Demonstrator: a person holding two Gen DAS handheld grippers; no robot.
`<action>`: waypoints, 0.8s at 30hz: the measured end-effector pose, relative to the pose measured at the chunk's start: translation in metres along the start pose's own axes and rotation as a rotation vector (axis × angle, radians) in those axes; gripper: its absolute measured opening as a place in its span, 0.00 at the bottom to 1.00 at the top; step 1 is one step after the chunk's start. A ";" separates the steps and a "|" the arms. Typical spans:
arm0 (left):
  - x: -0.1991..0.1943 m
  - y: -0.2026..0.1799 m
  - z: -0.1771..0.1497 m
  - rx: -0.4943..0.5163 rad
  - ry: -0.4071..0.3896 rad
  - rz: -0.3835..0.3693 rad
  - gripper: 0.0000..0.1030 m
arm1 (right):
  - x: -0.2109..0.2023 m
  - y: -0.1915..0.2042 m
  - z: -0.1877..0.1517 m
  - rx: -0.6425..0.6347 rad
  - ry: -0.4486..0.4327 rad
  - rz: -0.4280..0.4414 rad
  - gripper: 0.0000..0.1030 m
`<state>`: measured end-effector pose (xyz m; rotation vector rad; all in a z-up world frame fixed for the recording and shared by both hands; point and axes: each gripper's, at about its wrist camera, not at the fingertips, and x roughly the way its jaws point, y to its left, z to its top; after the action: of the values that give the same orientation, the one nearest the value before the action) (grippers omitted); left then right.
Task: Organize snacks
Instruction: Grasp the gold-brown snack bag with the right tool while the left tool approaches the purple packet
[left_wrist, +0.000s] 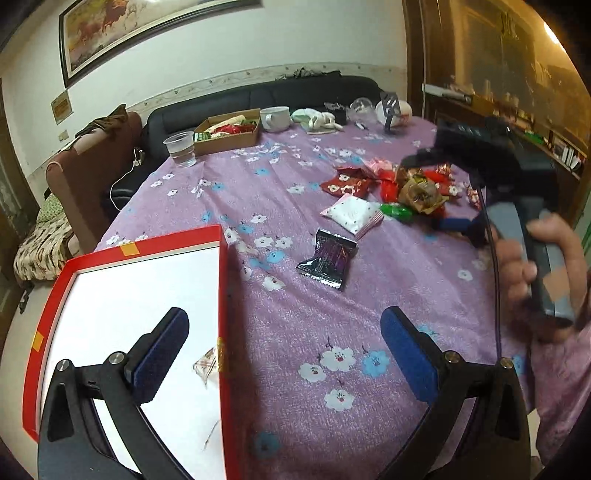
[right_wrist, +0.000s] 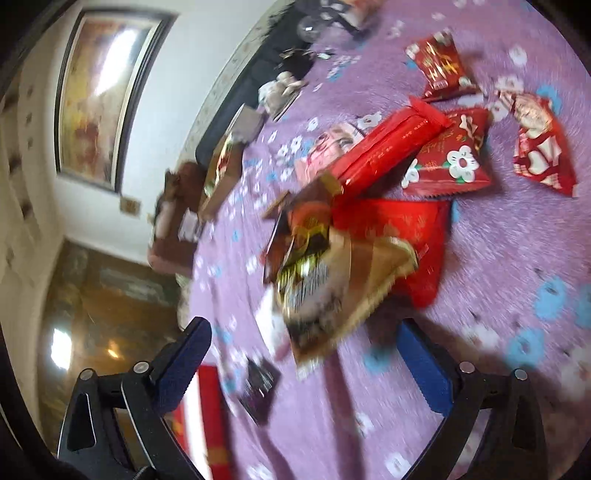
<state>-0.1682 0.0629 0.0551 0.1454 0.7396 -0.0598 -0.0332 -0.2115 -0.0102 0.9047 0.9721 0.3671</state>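
Two tools, both with jaws spread wide and gripping nothing. Left tool (left_wrist: 284, 354): hovers low over the counter (left_wrist: 332, 435), its left pad above the red box (left_wrist: 224, 295); the white interior holds one small clear wrapper (left_wrist: 207, 363) just ahead of that pad. Right tool (right_wrist: 303, 354): rolled sideways, view blurred, directly over the snack pile (right_wrist: 369, 221); a brown-and-gold packet (right_wrist: 332, 288) lies between and just beyond its pads, red packets (right_wrist: 447, 162) farther ahead. Dark foil packet (left_wrist: 328, 260): ahead of the left tool, apart from the pile. White sachet (left_wrist: 352, 214): farther ahead, beside the pile.

Step in hand, judged: picking the brown-and-gold packet. Advice: level the right tool, settle pads either side of one packet's edge only, close firmly, lift clear of neighbours, carry to the red box.
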 end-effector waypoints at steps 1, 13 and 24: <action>0.003 -0.002 0.003 0.005 0.005 0.003 1.00 | 0.003 0.001 0.005 0.006 -0.002 -0.006 0.93; 0.050 -0.022 0.032 0.003 0.117 -0.006 1.00 | -0.016 -0.035 0.004 -0.040 0.017 0.170 0.18; 0.096 -0.023 0.042 -0.017 0.209 -0.025 0.93 | -0.057 -0.074 0.011 0.039 -0.056 0.257 0.14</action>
<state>-0.0724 0.0337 0.0183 0.1272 0.9499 -0.0632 -0.0635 -0.2971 -0.0347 1.0739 0.8154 0.5394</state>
